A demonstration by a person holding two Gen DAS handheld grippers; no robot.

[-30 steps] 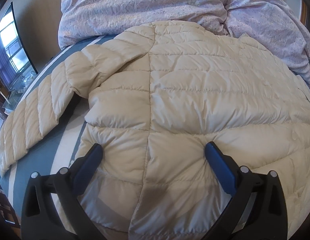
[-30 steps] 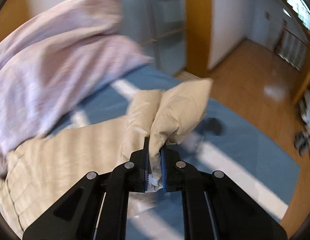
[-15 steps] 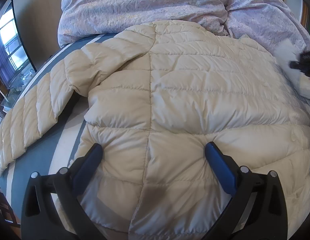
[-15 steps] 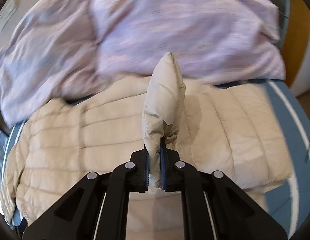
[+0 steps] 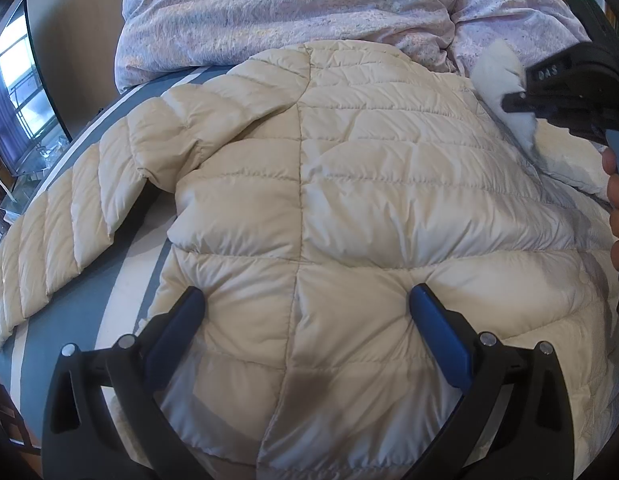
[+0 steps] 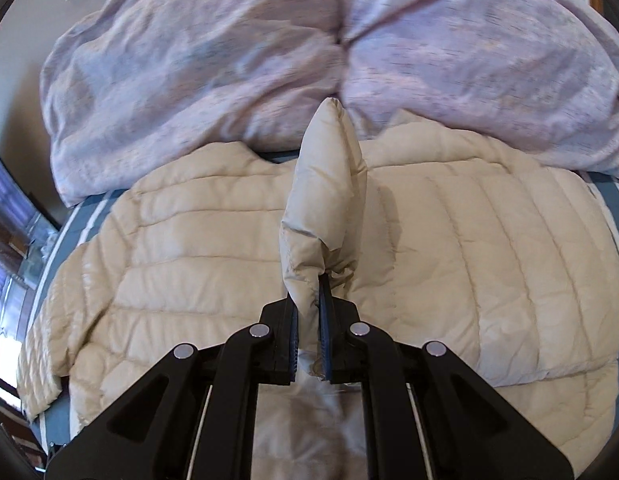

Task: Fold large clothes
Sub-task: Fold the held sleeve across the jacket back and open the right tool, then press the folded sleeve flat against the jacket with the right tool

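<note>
Clamping the cuff end of a sleeve (image 6: pixel 325 200) between its closed black jaws, the right gripper (image 6: pixel 308 344) holds that sleeve up over the back of the cream quilted puffer jacket (image 5: pixel 349 200). The left gripper (image 5: pixel 305 312) has its blue-padded fingers (image 5: pixel 437 332) spread wide, pressing on the jacket's lower back near the hem and gripping nothing. The jacket lies spread on a blue bedsheet with white stripes (image 5: pixel 73 312), its other sleeve stretched out sideways, below a rumpled lilac duvet (image 6: pixel 229 60).
</note>
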